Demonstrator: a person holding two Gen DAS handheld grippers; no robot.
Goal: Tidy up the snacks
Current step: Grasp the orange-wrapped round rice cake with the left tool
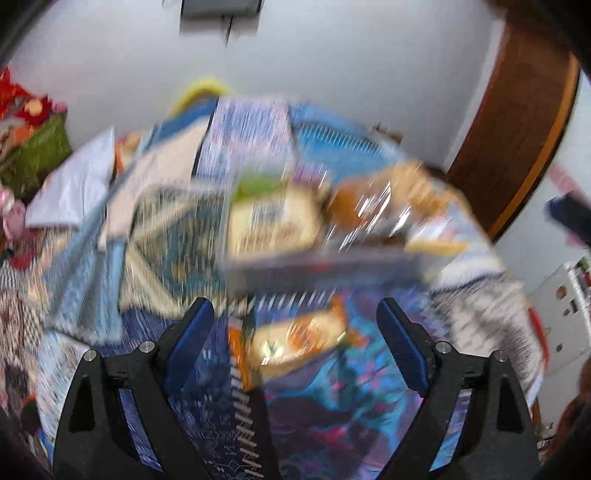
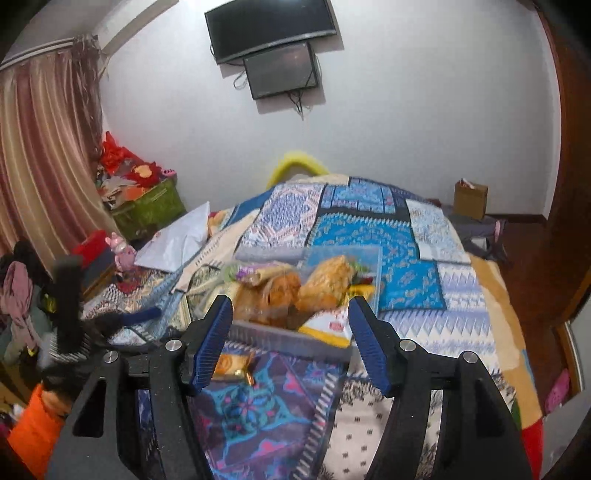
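Observation:
A grey plastic basket (image 2: 291,338) holds several snack packets on the patchwork bedspread. It also shows, blurred, in the left wrist view (image 1: 317,267). One gold and orange snack packet (image 1: 299,341) lies loose on the bedspread in front of the basket, between and beyond my left fingers. It shows in the right wrist view (image 2: 234,363) beside the left finger. My left gripper (image 1: 295,325) is open and empty above the bed. My right gripper (image 2: 290,317) is open and empty, its tips just short of the basket's near wall.
A white pillow (image 2: 177,240) lies at the bed's left side. A green crate (image 2: 151,206) of clutter and a curtain (image 2: 40,155) stand on the left. Screens (image 2: 273,33) hang on the wall. A brown box (image 2: 471,199) and wooden door (image 2: 569,184) are on the right.

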